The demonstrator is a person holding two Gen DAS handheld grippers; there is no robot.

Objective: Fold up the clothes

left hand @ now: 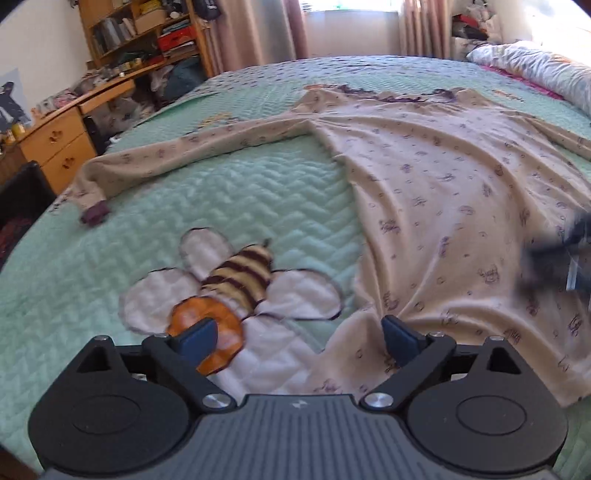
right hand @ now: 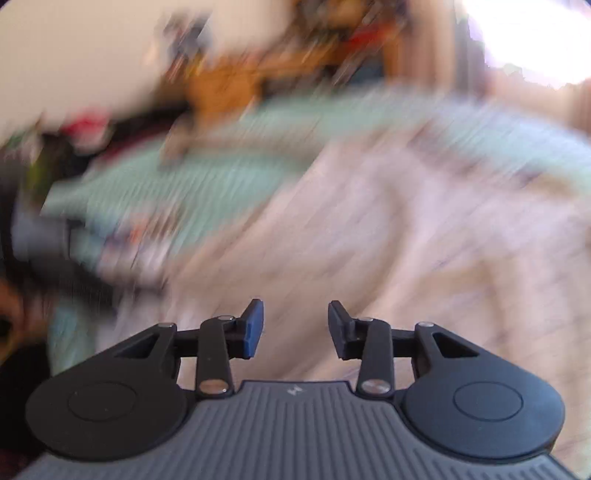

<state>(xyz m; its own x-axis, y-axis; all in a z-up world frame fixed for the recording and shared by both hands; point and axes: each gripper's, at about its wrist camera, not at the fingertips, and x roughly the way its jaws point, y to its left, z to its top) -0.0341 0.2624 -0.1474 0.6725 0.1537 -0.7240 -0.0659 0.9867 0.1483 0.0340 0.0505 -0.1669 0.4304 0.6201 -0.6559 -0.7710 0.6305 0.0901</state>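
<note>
A beige long-sleeved garment (left hand: 443, 192) with small purple prints lies spread on a green quilted bedspread (left hand: 229, 192). Its left sleeve (left hand: 177, 155) stretches out to the left and ends in a dark purple cuff (left hand: 95, 214). My left gripper (left hand: 299, 338) is open, low over the bedspread at the garment's near left hem corner (left hand: 354, 362). My right gripper (right hand: 295, 326) is open and empty above the garment (right hand: 369, 240); that view is heavily blurred. It shows in the left wrist view as a dark blur (left hand: 561, 254) at the right edge.
A bee picture (left hand: 229, 291) is sewn into the bedspread by the left gripper. A wooden desk (left hand: 62, 136) and shelves (left hand: 147, 33) stand left of the bed. A folded duvet (left hand: 535, 66) lies at the far right. Curtains (left hand: 266, 29) hang behind.
</note>
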